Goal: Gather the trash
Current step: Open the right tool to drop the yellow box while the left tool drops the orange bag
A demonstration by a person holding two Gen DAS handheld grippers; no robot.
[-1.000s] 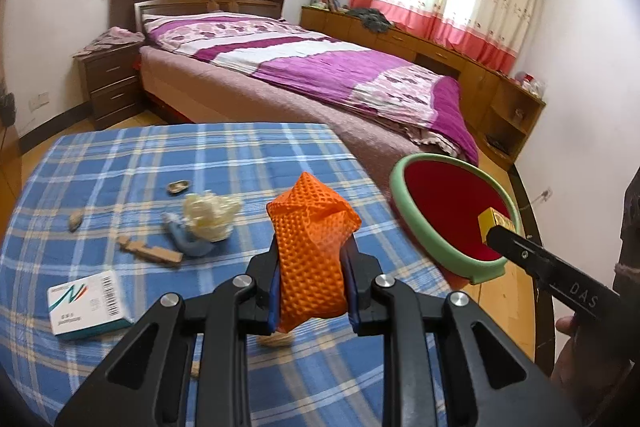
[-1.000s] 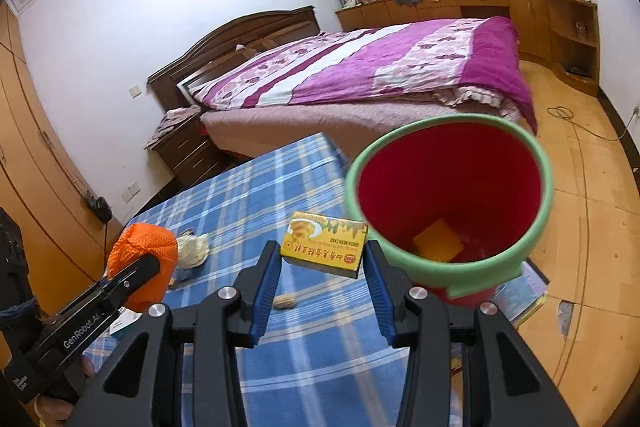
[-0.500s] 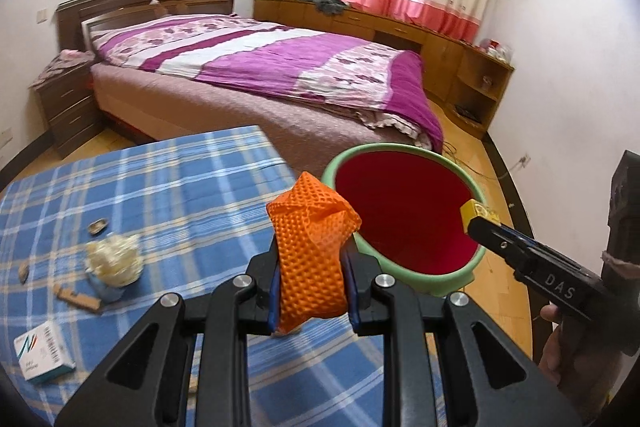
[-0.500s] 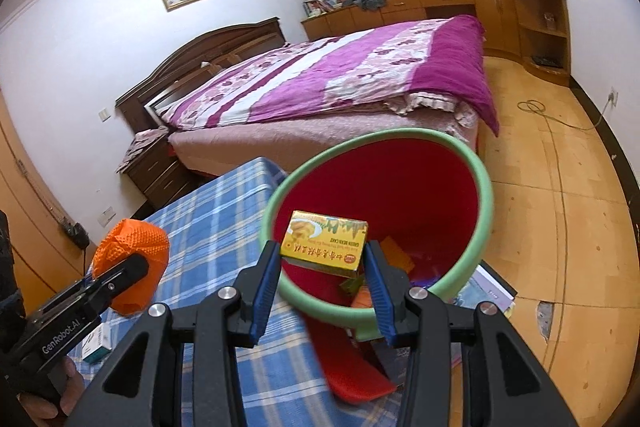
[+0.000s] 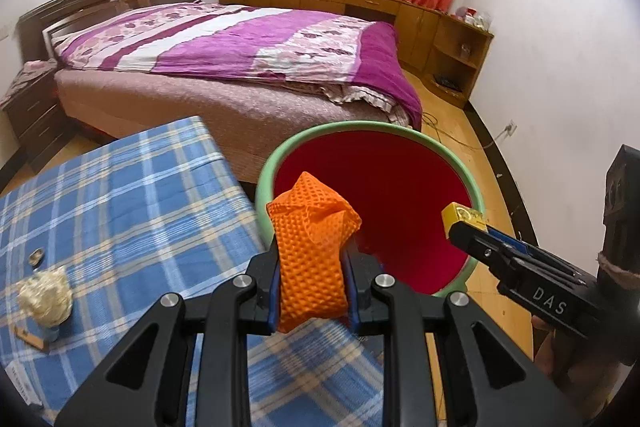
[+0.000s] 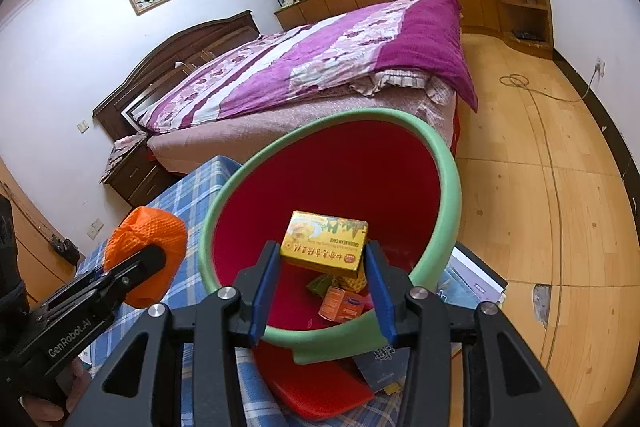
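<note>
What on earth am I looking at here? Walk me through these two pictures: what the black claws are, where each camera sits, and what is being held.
There is no robot. A person holds a handheld two-finger gripper in each hand, and each carries a wide-angle camera looking forward along its fingers.

One picture comes from the left gripper. It is shut on an orange mesh wad. The right gripper shows at that picture's right edge.

The other picture comes from the right gripper, shut on a yellow box held over the mouth of the red bin with the green rim. Some packaging already lies inside the bin.

Beside the bin stands a table with a blue checked cloth. A crumpled pale wad, a small wooden piece and a few scraps lie on it.
</note>
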